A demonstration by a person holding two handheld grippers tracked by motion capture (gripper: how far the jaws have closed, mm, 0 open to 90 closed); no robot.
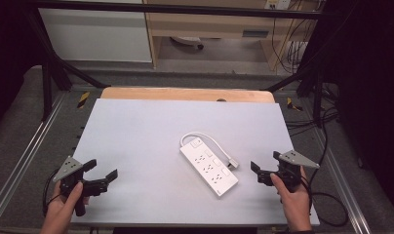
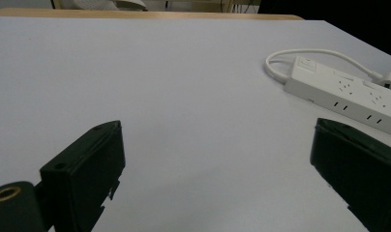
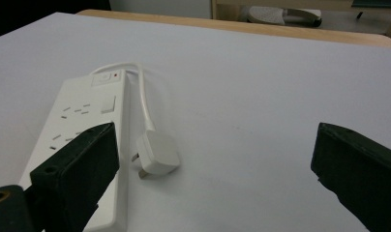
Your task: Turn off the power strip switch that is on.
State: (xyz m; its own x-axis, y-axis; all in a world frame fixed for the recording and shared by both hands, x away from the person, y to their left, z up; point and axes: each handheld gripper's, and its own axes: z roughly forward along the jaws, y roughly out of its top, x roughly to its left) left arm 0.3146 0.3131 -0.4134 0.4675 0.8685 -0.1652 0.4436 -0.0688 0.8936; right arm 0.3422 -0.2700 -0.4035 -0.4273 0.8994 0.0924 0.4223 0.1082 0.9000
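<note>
Left tongs (image 1: pixel 101 169) at 8 o'clock on the tabletop (image 1: pixel 136 126), held in the left hand (image 1: pixel 63 204). Jaws spread wide, nothing between them; bare white surface ahead in the left gripper view.

Strip (image 1: pixel 208 167), white, lies flat just right of centre, long axis running 11 to 5 o'clock. Switch end at 11. Its cord (image 1: pixel 209 138) loops out from that end and curls back along the 3 o'clock side, ending in the plug (image 1: pixel 232 163), which rests on the surface just beside the strip body, pins toward it.

Right tongs (image 1: pixel 264 165) at 4 o'clock, in the right hand (image 1: pixel 292 195). Jaws also wide apart, empty, aimed at the plug and the strip's near end.

Risks, judged:
- strip is light and loose; a push from one side would likely slide or spin it unless the other tongs steady it
- cord is short and stiff-looking; lifting the plug may drag the strip
- plug is small and smooth, could slip or twist in a shallow pinch
</note>
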